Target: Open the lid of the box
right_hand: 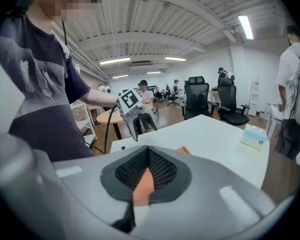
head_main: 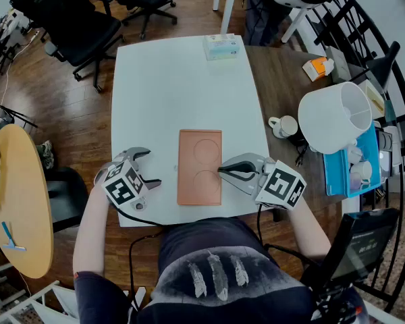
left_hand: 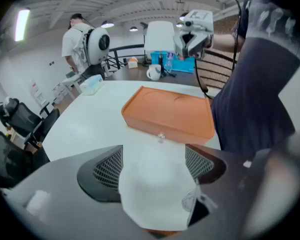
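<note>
Left gripper [head_main: 150, 168] gapes wide, empty, with the orange box [head_main: 200, 166] just ahead. Right gripper [head_main: 222, 171] pinches its far edge. Best to centre on the small knob [left_hand: 161, 135] before closing.

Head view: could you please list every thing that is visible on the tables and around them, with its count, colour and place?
orange box: one, orange, flat on the white table, near the person.
white table: one, white, centre.
tissue box: one, pale blue-green, far edge of the white table.
brown table: one, brown, right of the white table.
mug: one, white, on the brown table.
office chairs: at least two, black, far left.
round table: one, yellow, left.
left gripper: one, grey, left of the box, jaws open, empty.
right gripper: one, grey, jaws closed on the box's right edge.
</note>
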Action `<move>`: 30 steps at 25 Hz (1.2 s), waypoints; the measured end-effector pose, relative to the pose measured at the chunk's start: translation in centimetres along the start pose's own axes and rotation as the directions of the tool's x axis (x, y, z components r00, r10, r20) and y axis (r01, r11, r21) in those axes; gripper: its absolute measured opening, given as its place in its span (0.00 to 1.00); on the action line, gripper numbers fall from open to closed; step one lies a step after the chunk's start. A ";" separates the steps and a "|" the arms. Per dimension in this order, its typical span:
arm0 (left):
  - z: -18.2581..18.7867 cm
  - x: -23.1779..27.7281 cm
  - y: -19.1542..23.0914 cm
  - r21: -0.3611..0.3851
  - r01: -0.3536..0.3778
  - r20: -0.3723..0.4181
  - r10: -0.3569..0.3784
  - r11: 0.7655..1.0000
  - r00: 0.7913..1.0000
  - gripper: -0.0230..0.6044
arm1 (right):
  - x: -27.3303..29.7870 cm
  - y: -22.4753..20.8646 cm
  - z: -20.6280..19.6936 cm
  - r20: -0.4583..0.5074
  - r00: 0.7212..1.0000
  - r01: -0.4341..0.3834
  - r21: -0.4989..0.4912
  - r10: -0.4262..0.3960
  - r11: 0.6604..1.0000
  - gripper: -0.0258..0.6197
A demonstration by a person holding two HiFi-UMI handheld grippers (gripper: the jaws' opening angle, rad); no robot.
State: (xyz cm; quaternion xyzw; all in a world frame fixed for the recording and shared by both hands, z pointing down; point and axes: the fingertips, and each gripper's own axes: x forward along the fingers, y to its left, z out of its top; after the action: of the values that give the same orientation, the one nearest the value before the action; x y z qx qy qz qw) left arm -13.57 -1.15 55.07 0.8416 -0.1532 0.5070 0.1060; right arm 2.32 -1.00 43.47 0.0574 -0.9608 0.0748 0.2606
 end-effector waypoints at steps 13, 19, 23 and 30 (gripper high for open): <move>0.1 8.7 -1.0 0.216 0.157 -0.271 -0.096 0.964 0.958 0.62 | -0.9 -0.5 -1.5 -0.013 0.999 0.031 0.031 -0.030 0.999 0.04; 0.7 10.5 -1.0 0.211 0.178 -0.294 -0.111 0.961 0.949 0.53 | -1.2 -0.9 -1.7 -0.007 0.999 0.034 0.045 -0.034 0.998 0.04; 0.8 11.1 -1.0 0.231 0.184 -0.317 -0.105 0.955 0.942 0.38 | -1.2 -1.2 -2.1 -0.012 0.999 0.033 0.051 -0.033 0.998 0.04; 0.2 11.4 -2.0 0.225 0.220 -0.323 -0.141 0.949 0.936 0.18 | -1.1 -1.8 -2.0 -0.006 1.000 0.031 0.052 -0.030 0.998 0.04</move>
State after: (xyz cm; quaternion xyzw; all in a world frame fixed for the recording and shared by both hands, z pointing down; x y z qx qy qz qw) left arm -7.70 -1.08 64.99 0.7709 0.0106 0.6336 0.0645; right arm 4.50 -2.32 44.77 0.0785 -0.9569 0.0959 0.2628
